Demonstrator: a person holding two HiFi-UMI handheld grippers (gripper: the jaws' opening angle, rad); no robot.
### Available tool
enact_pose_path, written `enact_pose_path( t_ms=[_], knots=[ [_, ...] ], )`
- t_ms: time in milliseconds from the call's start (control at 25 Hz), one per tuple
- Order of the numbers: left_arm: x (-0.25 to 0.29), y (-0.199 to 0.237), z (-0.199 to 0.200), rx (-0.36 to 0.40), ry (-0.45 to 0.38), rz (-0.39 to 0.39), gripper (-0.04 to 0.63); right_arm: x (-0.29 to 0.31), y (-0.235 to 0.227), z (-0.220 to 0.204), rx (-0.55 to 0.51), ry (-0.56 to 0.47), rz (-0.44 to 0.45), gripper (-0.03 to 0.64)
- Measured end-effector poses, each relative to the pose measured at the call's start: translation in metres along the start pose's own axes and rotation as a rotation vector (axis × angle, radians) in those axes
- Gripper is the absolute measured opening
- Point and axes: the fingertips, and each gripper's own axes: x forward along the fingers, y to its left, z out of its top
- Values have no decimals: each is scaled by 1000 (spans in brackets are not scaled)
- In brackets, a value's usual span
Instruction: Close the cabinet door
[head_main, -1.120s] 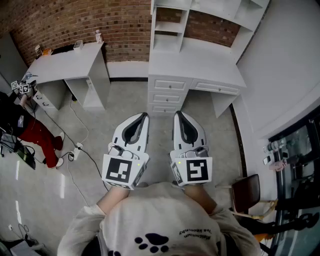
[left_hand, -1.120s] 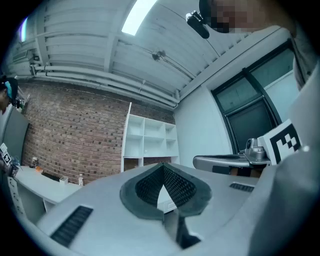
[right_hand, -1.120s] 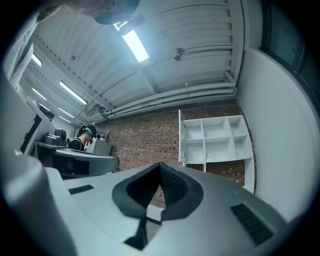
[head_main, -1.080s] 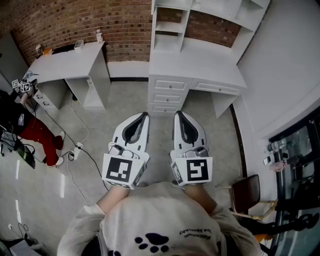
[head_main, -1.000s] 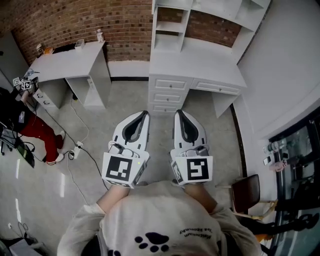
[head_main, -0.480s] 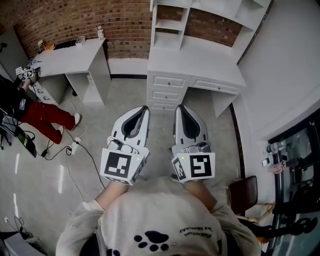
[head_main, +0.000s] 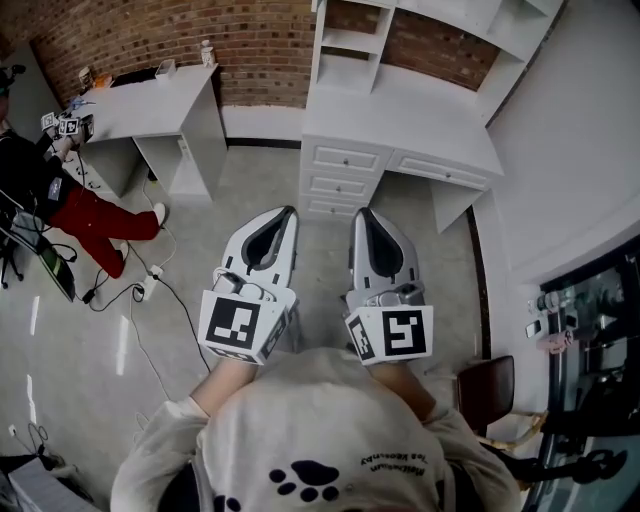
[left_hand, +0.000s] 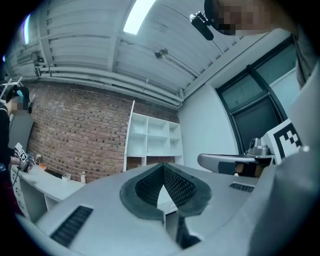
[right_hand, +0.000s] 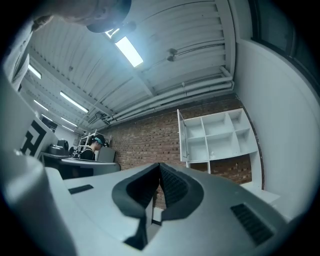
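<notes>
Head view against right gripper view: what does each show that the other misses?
Only the head view shows the floor, the desk drawers and a chair. Only the right gripper view shows the ceiling lights and pipes. Both show the brick wall, the white shelf unit and the shut right gripper.

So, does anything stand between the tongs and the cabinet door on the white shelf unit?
Nothing visible blocks the way. Only bare floor lies ahead of the left tongs and the right tongs. The white desk stands below the door, so the reach probably has to go over its top.
</notes>
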Motion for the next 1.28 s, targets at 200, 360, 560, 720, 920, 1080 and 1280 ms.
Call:
enact_pose_path(
  t_ms=[200, 360, 560, 720, 920, 1080, 1280],
  knots=[
    [43, 27, -11, -19, 11, -16, 8, 43, -16, -17, -10, 12, -13, 11],
    [81, 56, -19, -19, 8, -51, 8, 89, -26, -31, 0, 18, -23, 11],
    [129, 100, -25, -28, 18, -70, 8, 147, -37, -43, -22, 3, -53, 11],
    [163, 124, -29, -28, 16, -105, 8, 183, -49, -52, -25, 3, -92, 11],
    [194, 144, -34, -28, 2, -157, 8, 214, -57, -60, -35, 9, -127, 11],
    [214, 156, -39, -38, -8, -197, 8, 232, -61, -69, -48, 18, -159, 11],
    [227, 160, -49, -54, -8, -250, 8, 241, -66, -78, -58, 32, -198, 11]
  ],
)
